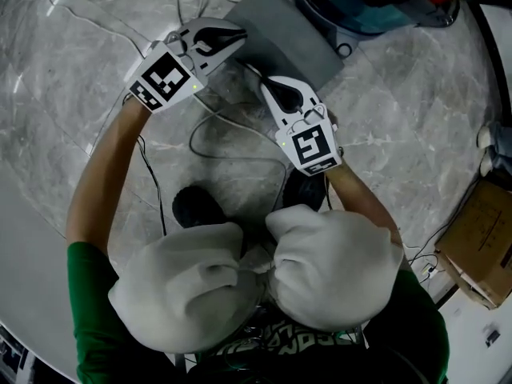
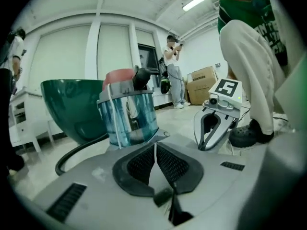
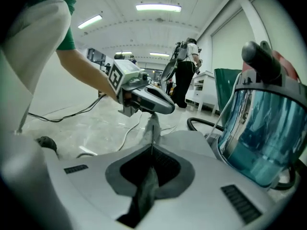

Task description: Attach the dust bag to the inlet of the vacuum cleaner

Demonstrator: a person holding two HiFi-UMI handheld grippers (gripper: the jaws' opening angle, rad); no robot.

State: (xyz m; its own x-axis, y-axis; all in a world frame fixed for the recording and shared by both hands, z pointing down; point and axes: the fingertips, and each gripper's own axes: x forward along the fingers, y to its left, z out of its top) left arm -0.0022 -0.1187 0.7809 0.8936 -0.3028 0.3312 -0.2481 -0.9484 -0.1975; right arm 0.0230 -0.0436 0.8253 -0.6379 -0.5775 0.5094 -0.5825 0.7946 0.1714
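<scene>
Bag lies at upper centre of the head view, just beside the vacuum; it looks light, thin and floppy. Left gripper and right gripper each pinch its near edge, jaws closed, probably the best hold.

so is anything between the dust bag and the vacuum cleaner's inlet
Nothing visible does. The dust bag, gripped by the left gripper and right gripper, is right beside the vacuum cleaner; the inlet itself cannot be made out.
</scene>
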